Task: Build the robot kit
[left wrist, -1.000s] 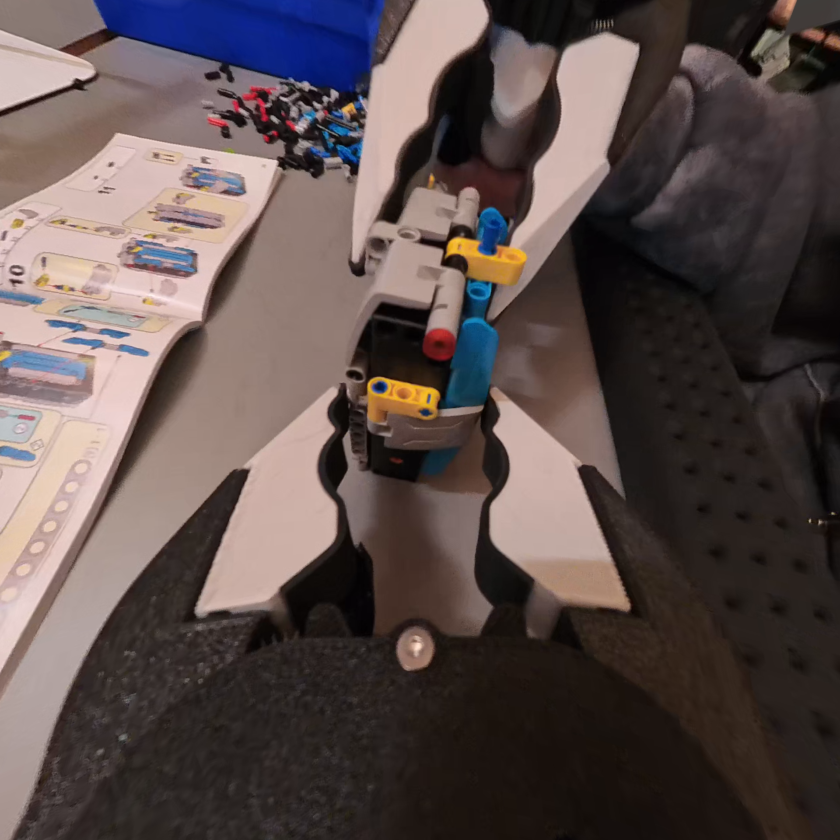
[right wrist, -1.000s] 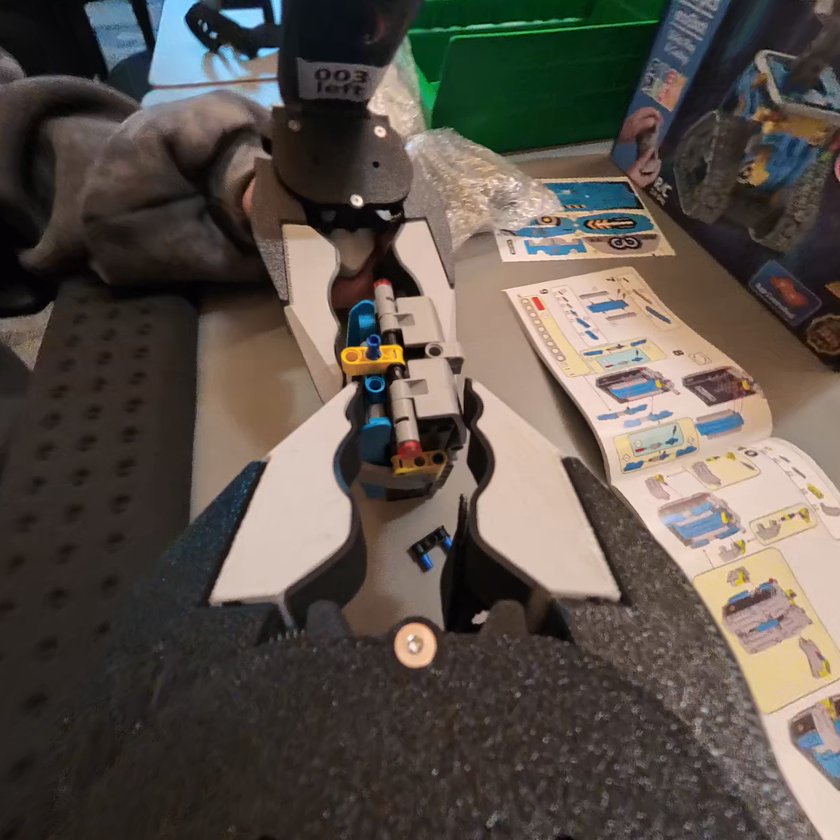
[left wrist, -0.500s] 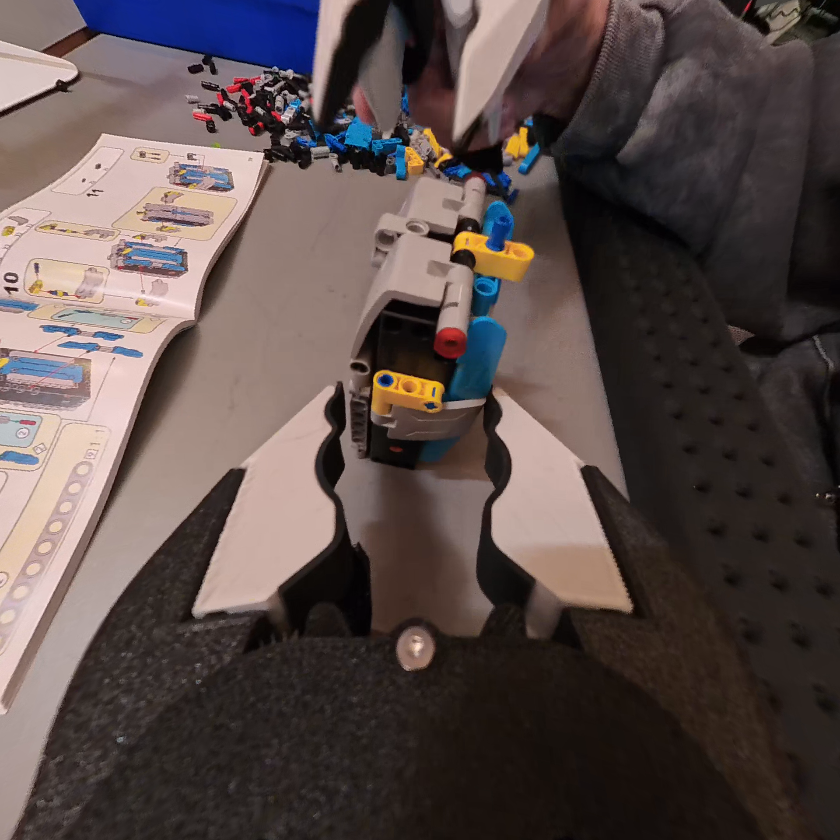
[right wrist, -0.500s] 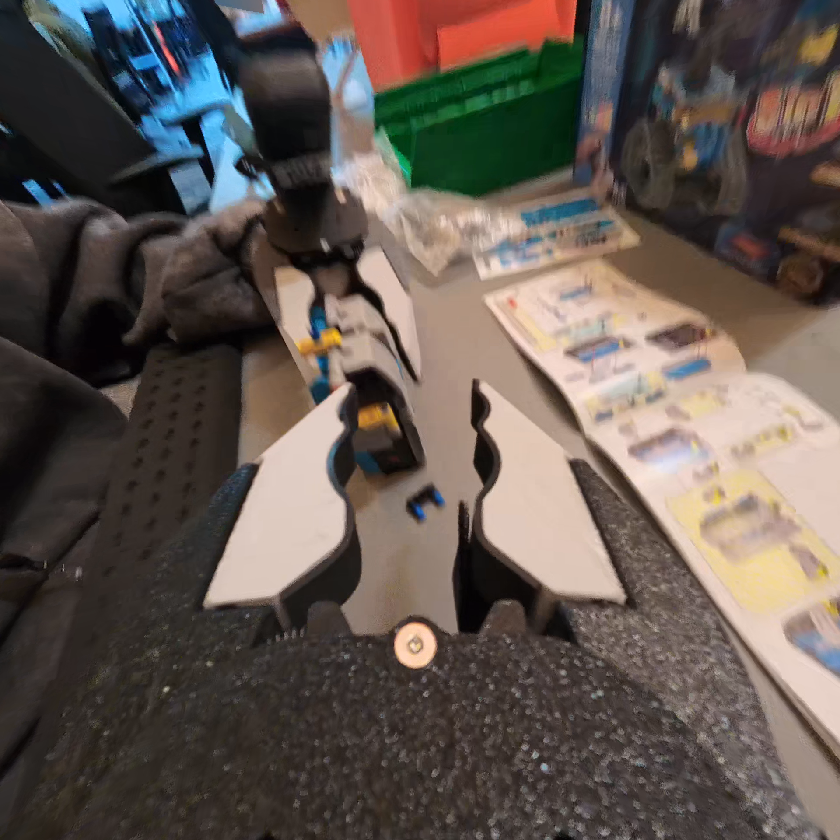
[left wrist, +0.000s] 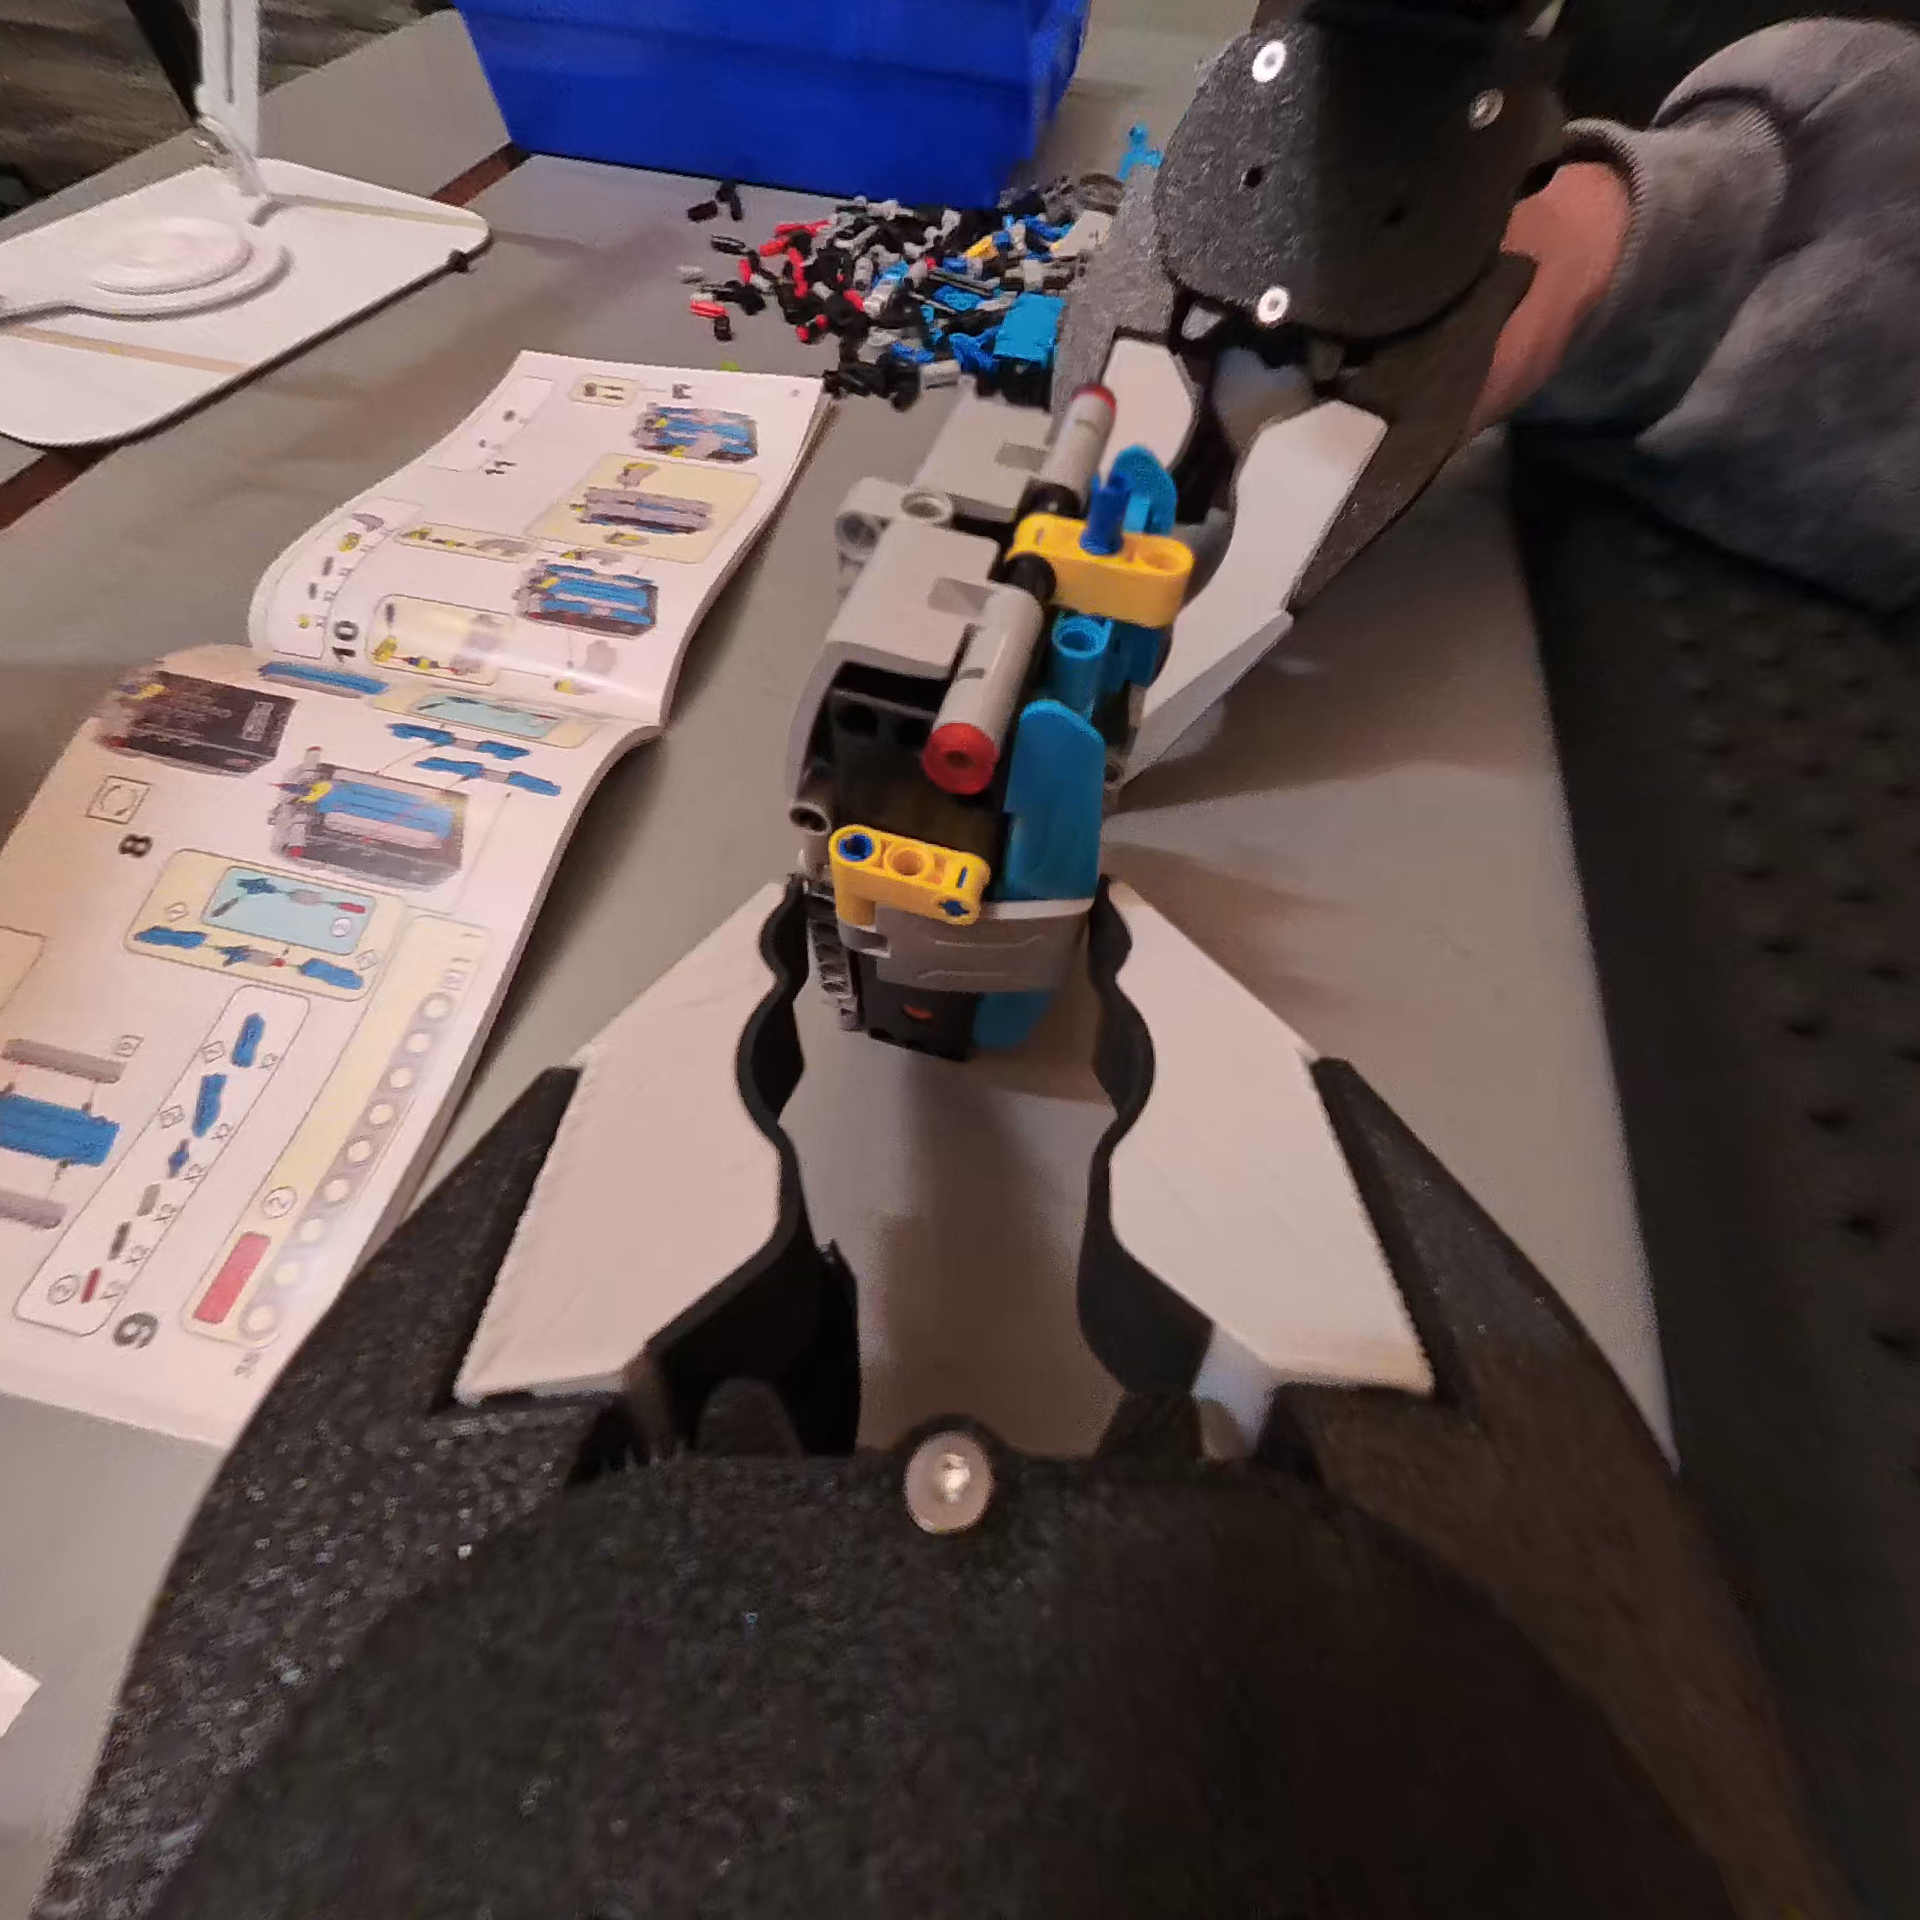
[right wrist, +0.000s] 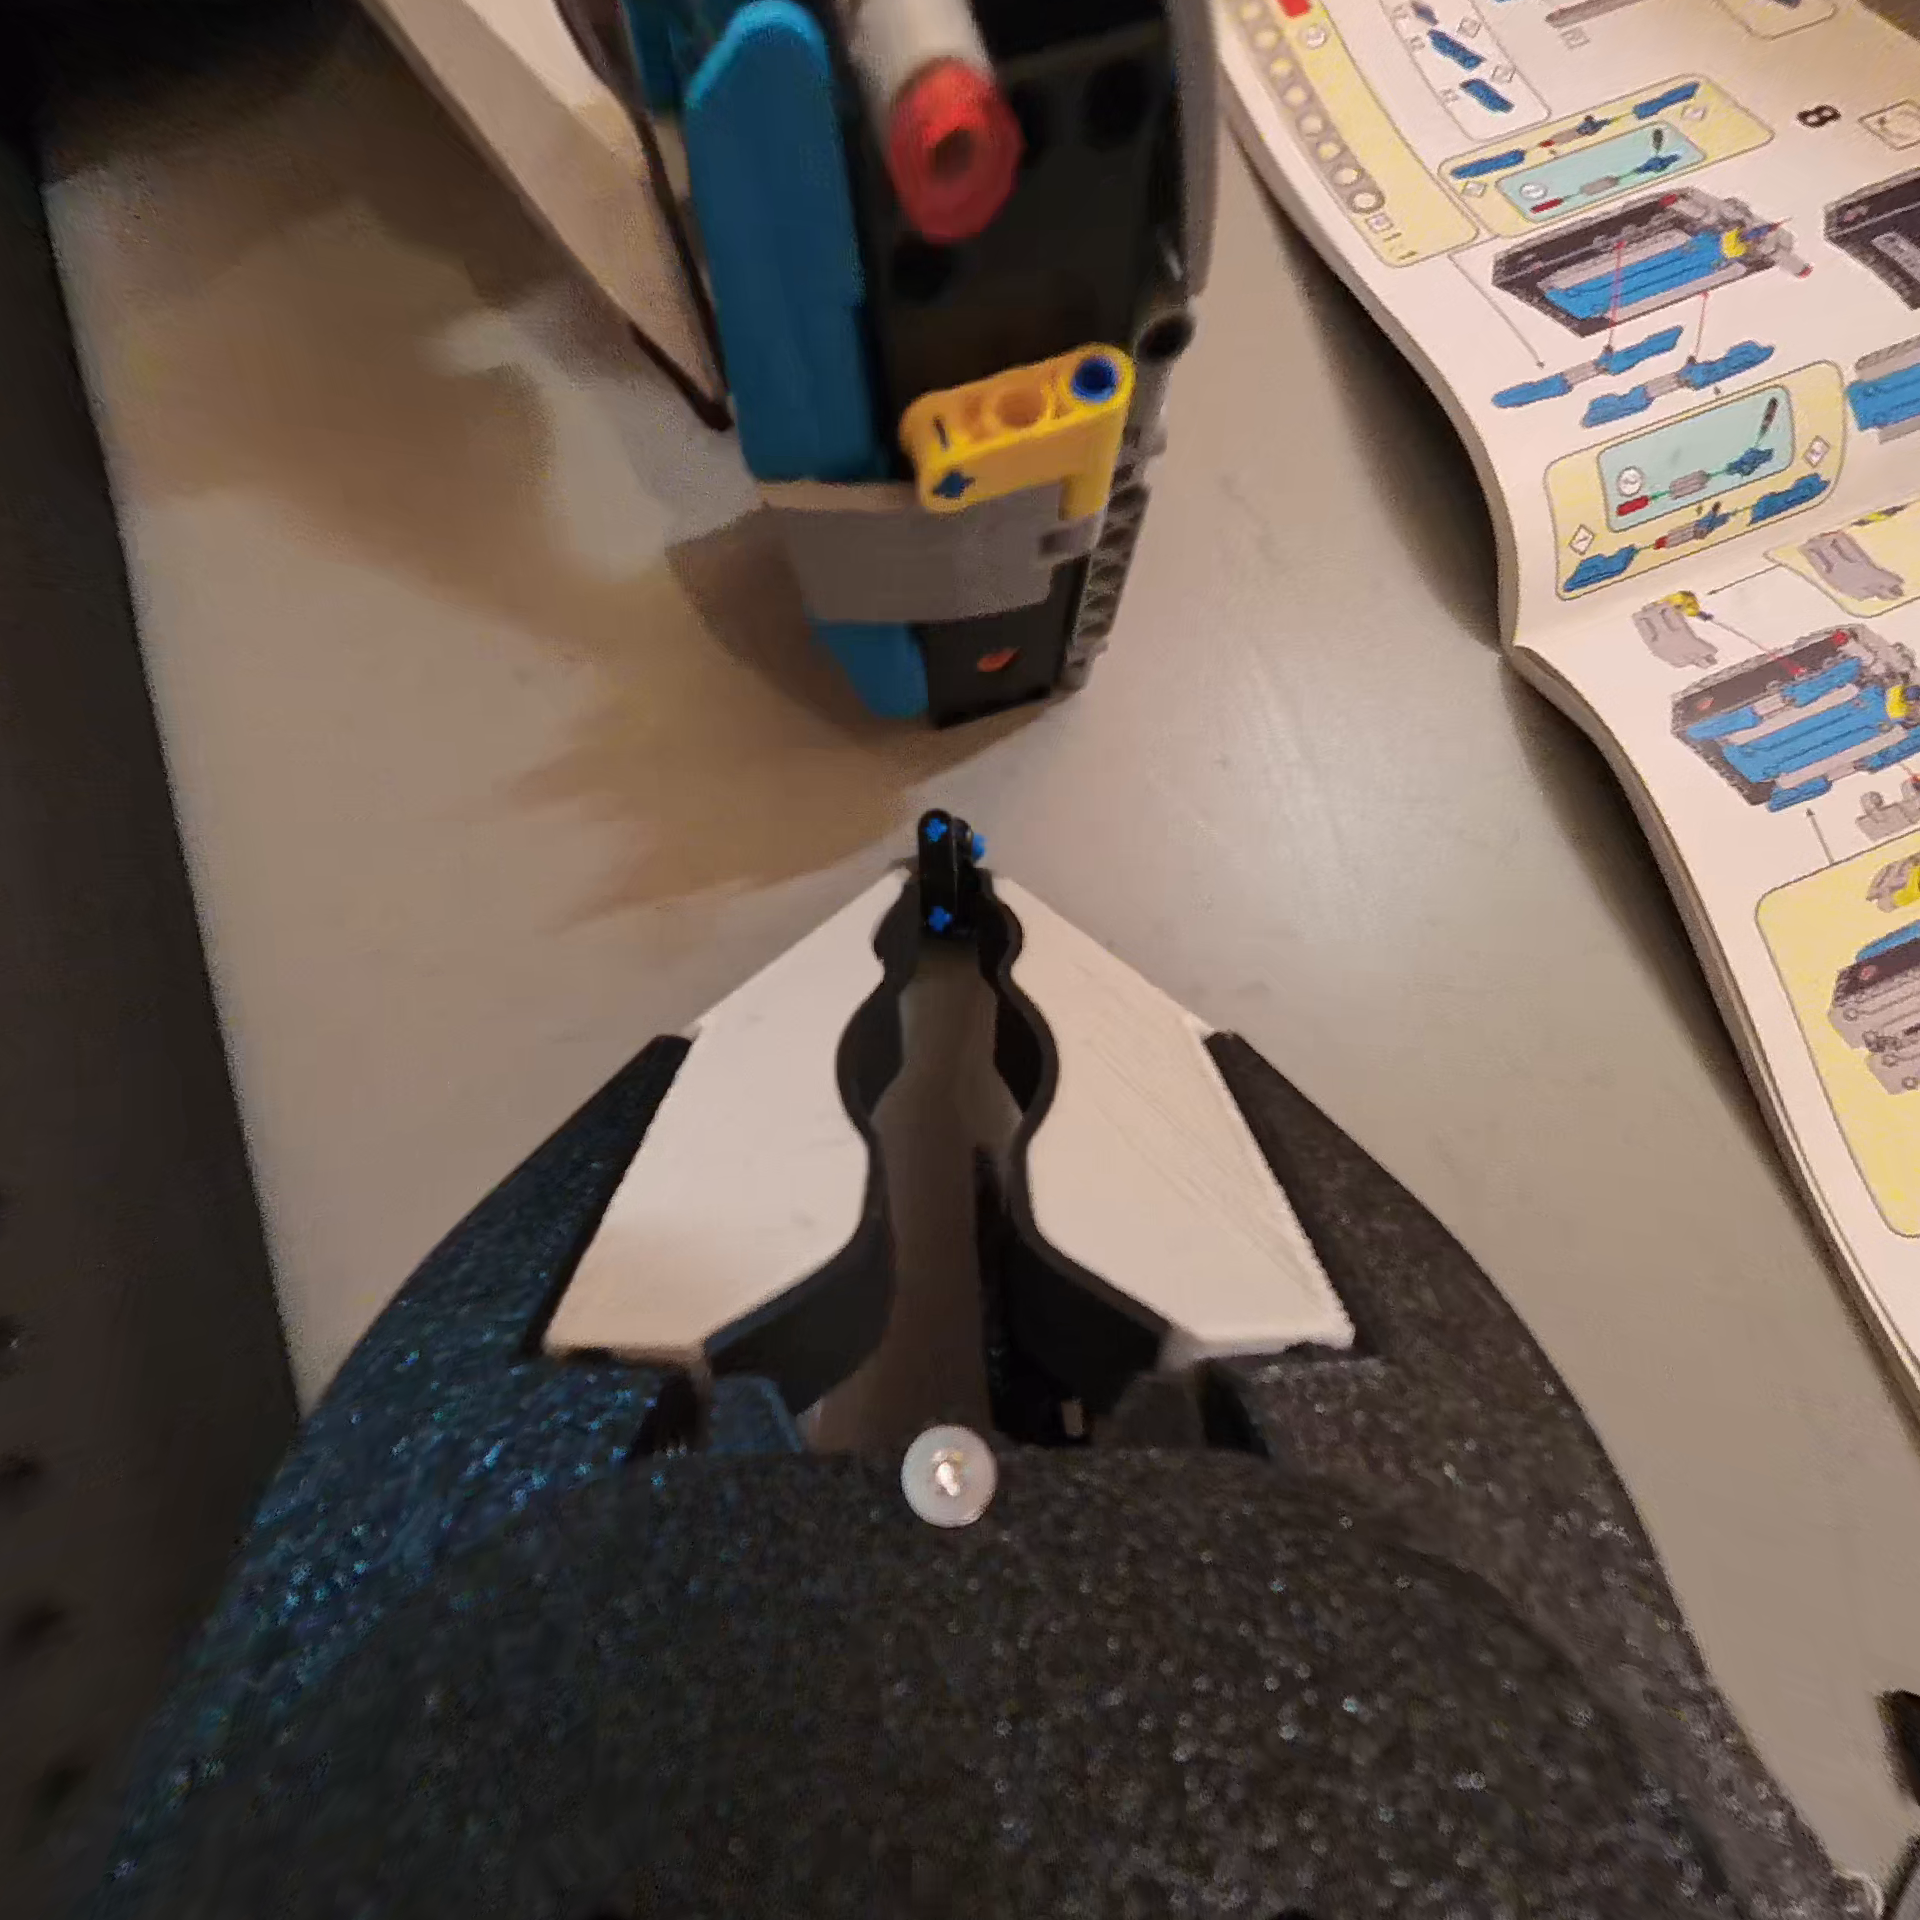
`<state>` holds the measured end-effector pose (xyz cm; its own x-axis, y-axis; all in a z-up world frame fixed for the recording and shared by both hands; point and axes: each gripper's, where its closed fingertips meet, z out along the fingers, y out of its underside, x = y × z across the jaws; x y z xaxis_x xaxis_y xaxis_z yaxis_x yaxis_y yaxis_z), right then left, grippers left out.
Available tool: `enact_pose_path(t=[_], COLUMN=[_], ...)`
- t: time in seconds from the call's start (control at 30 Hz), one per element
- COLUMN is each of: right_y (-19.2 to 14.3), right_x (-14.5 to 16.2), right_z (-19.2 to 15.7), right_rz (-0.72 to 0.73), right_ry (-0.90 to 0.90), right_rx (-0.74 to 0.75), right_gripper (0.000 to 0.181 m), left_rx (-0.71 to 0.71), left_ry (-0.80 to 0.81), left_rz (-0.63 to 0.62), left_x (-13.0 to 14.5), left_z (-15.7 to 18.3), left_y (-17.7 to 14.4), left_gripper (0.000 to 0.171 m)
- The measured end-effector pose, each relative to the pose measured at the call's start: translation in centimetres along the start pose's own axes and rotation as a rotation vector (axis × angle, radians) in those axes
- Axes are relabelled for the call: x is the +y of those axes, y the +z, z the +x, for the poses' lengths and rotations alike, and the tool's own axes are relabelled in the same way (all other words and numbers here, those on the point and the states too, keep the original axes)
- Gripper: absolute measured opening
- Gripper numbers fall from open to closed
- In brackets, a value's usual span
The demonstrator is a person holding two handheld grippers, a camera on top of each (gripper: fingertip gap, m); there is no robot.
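Right wrist view: right gripper point(right wrist: 948, 883) fingers pinch a small black pin piece point(right wrist: 943, 871), toy block build point(right wrist: 961, 436) straight ahead.
Left gripper point(left wrist: 940, 982): fingers hold the build's end.

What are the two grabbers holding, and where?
The left gripper clamps the brick model by its near end. The right gripper pinches a small black piece at its fingertips.

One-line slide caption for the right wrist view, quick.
Right hand-held gripper shut on a small black connector piece with blue pins, just short of the grey, blue and yellow brick assembly on the grey table.
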<state>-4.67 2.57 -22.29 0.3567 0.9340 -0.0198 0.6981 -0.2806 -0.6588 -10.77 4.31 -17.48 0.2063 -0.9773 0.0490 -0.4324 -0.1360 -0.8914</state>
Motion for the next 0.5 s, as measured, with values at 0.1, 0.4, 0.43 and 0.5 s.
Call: enact_pose_path(t=[0.1, 0.4, 0.43, 0.5], right_y=[-0.8, -5.0, -4.6, -4.0], right_x=[-0.4, -8.2, -8.4, -8.5], right_z=[0.2, -4.4, -4.5, -4.7], right_rz=[0.053, 0.452, 0.442, 0.422], right_ry=[0.061, 0.054, 0.033, 0.004], right_rx=[-0.045, -0.276, -0.25, -0.218], right_gripper=[0.009, 0.009, 0.009, 0.009], left_rx=[-0.003, 0.011, -0.003, -0.031], left_ry=[-0.006, -0.001, 0.018, 0.05], left_rz=[0.001, 0.003, 0.005, 0.045], left_x=[0.0, -0.2, -0.5, -1.8], left_z=[0.0, 0.0, -0.2, -0.7], left_y=[0.1, -0.5, -1.1, -3.0], left_gripper=[0.054, 0.067, 0.067, 0.064])
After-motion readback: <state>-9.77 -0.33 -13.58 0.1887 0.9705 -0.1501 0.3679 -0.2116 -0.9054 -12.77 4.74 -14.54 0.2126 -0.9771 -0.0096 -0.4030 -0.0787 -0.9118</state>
